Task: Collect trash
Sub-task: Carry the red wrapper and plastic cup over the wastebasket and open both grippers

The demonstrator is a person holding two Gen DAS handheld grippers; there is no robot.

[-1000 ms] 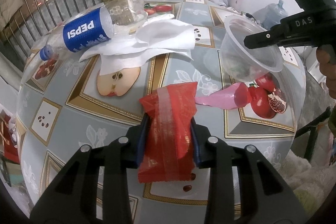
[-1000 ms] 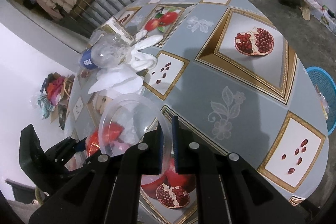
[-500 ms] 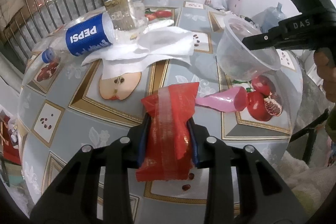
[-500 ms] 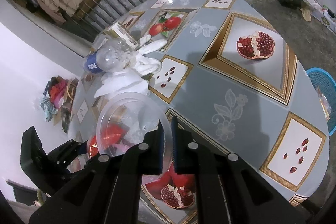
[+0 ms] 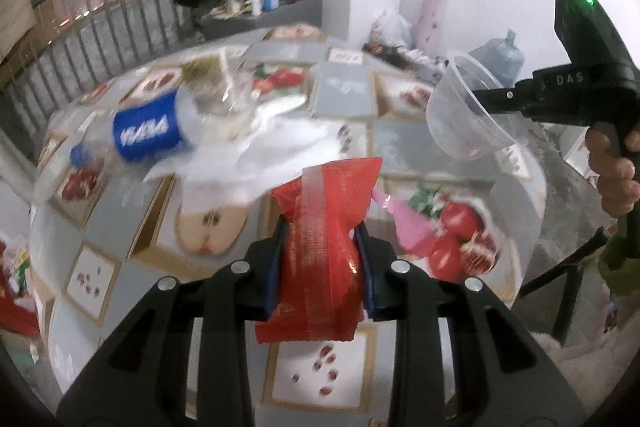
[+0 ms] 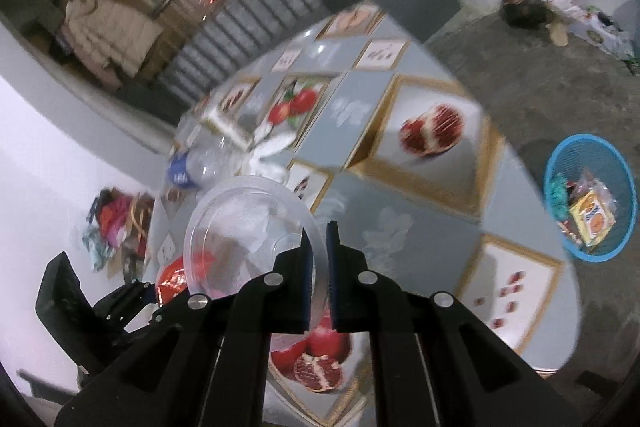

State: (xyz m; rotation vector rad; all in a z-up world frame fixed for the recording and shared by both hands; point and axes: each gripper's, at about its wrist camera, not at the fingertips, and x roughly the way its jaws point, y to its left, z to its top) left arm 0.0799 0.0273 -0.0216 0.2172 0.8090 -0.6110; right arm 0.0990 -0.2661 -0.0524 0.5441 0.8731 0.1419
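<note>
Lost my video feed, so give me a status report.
Left gripper shut on red wrapper. Right gripper shut on clear cup rim. Blue basket on floor past table edge; nothing blocking.

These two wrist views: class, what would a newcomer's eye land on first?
A red wrapper pinched between the left gripper's fingers, held above the fruit-print table. To its right, the right gripper grips a clear plastic cup by its rim. A blue basket of trash stands on the floor.

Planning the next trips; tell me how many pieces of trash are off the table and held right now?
2: a red wrapper in the left tongs and a clear cup in the right tongs.
</note>
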